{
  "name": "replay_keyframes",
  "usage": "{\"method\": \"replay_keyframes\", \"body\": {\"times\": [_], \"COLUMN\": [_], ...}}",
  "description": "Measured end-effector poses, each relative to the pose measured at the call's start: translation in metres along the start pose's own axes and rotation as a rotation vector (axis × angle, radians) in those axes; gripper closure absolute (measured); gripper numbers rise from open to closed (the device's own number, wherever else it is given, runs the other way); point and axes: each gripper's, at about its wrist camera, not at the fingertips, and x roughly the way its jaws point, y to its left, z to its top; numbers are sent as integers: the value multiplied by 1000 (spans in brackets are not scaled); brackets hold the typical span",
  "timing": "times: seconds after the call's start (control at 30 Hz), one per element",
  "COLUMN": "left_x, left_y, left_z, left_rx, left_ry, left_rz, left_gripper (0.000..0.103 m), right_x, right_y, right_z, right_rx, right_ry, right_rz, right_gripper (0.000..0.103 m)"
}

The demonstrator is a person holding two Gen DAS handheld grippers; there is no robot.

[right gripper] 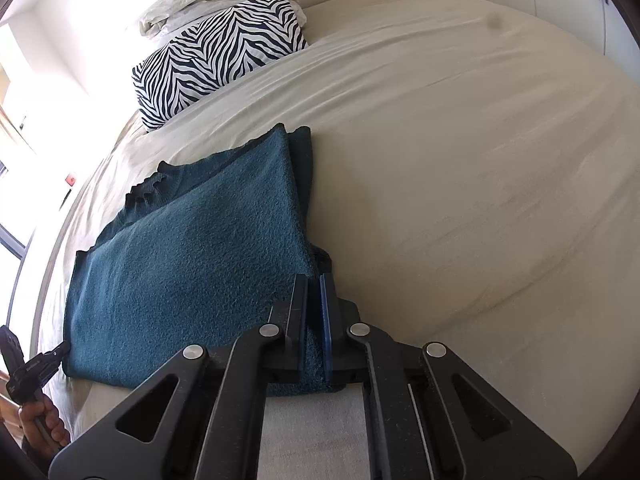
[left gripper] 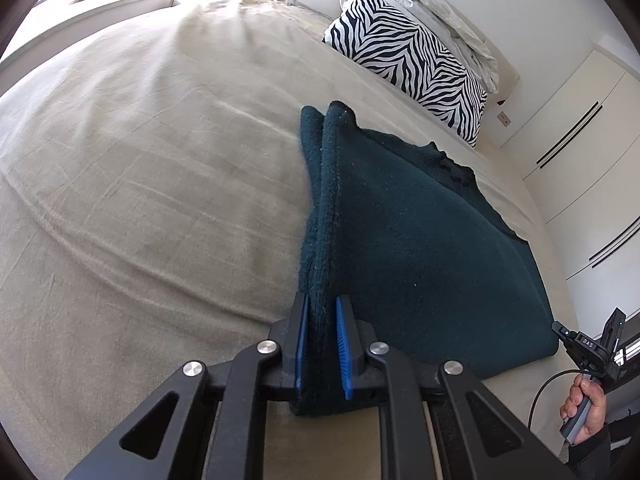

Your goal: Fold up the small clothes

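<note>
Item: one dark teal fleece garment (left gripper: 420, 248), folded, lying on the beige bed (left gripper: 140, 180) at centre right of the left wrist view, below the zebra-print pillow (left gripper: 408, 64). Your left gripper (left gripper: 324, 344) has its blue-padded fingers (left gripper: 301, 344) clamped on the garment's doubled edge; your right gripper (right gripper: 314, 328) is likewise pinched shut on a corner of it. Legible writing: "DAS" on the right gripper's body at lower right of the left wrist view.
</note>
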Motion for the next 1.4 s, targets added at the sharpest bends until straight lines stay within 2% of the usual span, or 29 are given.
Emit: {"method": "replay_keyframes", "body": {"times": [0.4,0.53,0.6,0.63,0.7,0.73,0.8,0.83,0.87,1.0,1.07,1.2,1.23,1.27,1.3,1.37,1.4], "left_x": [2,-4,-14,-22,-35,-38,-35,-30,-22,23,46,91,101,106,104,102,102], "left_y": [3,0,-8,-12,-21,-27,-40,-48,-57,-87,-98,-91,-83,-74,-69,-66,-66], "left_z": [-3,-2,1,5,17,25,45,56,67,104,115,118,116,112,108,104,104], "left_rx": [21,32,51,61,82,94,124,142,165,217,249,245,235,225,220,222,222], "left_ry": [17,19,-5,-36,-90,-105,-130,-143,-148,-132,-114,-58,-38,-41,-71,-81,-82], "left_rz": [1,21,56,73,76,72,67,72,77,79,112,180,191,170,142,121,116], "left_gripper": [89,88,88,88,88,85,76,71,68,66,64,62,61,61,61,60,60], "right_x": [10,15,9,3,-11,-17,-24,-24,-22,13,42,109,125,141,155,171,174], "right_y": [-12,-18,-15,-13,-9,-6,8,19,31,87,112,157,164,171,176,176,171], "right_z": [-13,-14,-11,-8,0,8,21,27,33,59,68,74,73,69,66,64,65], "right_rx": [43,67,64,65,67,67,58,48,34,16,41,126,155,175,189,195,204], "right_ry": [18,35,24,8,-49,-72,-97,-107,-115,-50,-3,129,156,182,214,208,195], "right_rz": [3,30,8,-20,-72,-61,-16,12,52,267,363,511,535,552,563,534,539], "right_gripper": [98,97,93,87,84,78,61,46,44,44,44,44,44,44,45,59,63]}}
